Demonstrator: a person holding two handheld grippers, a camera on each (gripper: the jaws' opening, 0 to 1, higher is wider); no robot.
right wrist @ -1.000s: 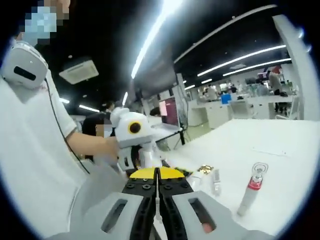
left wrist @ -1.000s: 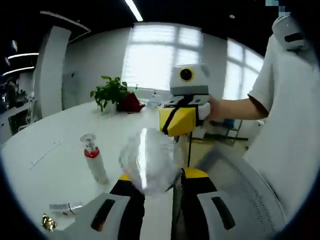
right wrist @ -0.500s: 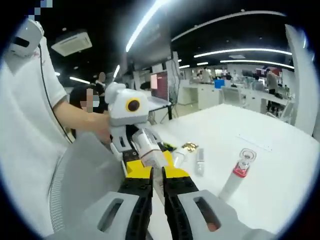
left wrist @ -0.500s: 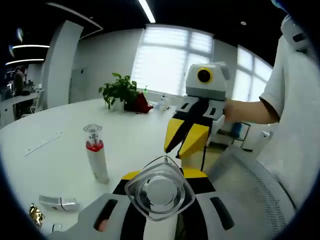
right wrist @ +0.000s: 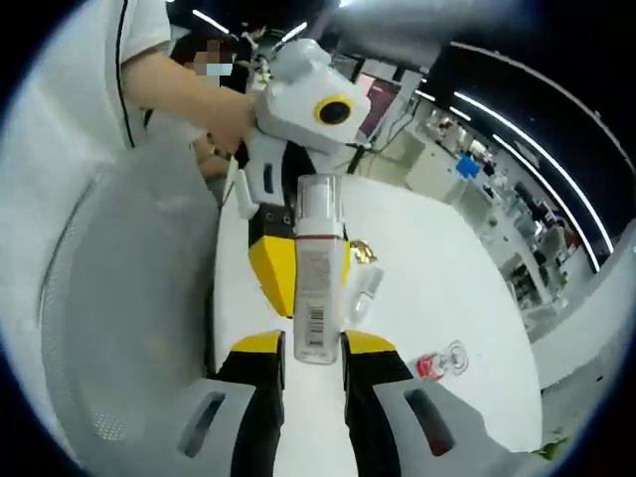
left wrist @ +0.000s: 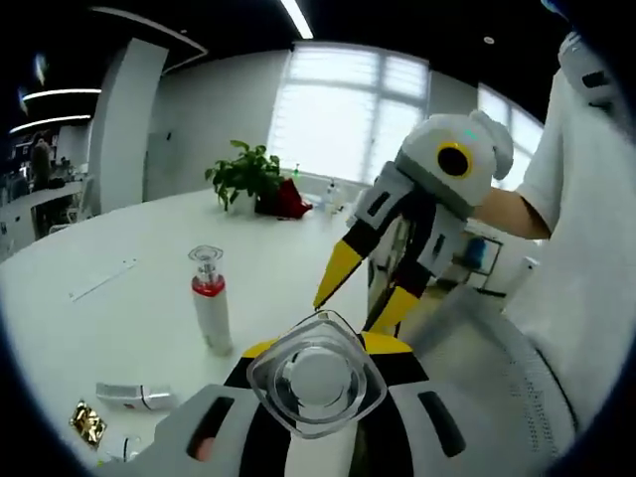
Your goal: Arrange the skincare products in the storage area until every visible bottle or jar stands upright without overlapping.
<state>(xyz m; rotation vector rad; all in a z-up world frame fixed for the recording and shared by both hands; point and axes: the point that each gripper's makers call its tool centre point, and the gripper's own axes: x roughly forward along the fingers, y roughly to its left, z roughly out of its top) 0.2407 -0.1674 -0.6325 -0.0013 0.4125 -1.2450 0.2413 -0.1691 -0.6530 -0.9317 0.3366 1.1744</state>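
Tongs have split apart on the right (right wrist: 312, 348), yellow tips straddling the white bottle (right wrist: 316, 283) clamped in the left tongs (left wrist: 316, 350): a handover looks underway. Red-collared pump bottle (left wrist: 210, 313) stands upright on the worktop (left wrist: 119, 318); small tube (left wrist: 129, 397) lies flat, unrighted.

My white counter (left wrist: 119, 318) carries a red-collared pump bottle (left wrist: 211, 310) standing upright. Nearer me a small white tube (left wrist: 134, 397) lies flat, with a crinkled gold wrapper (left wrist: 87, 423) just beside it. A potted plant (left wrist: 248, 177) sits at the counter's far side.
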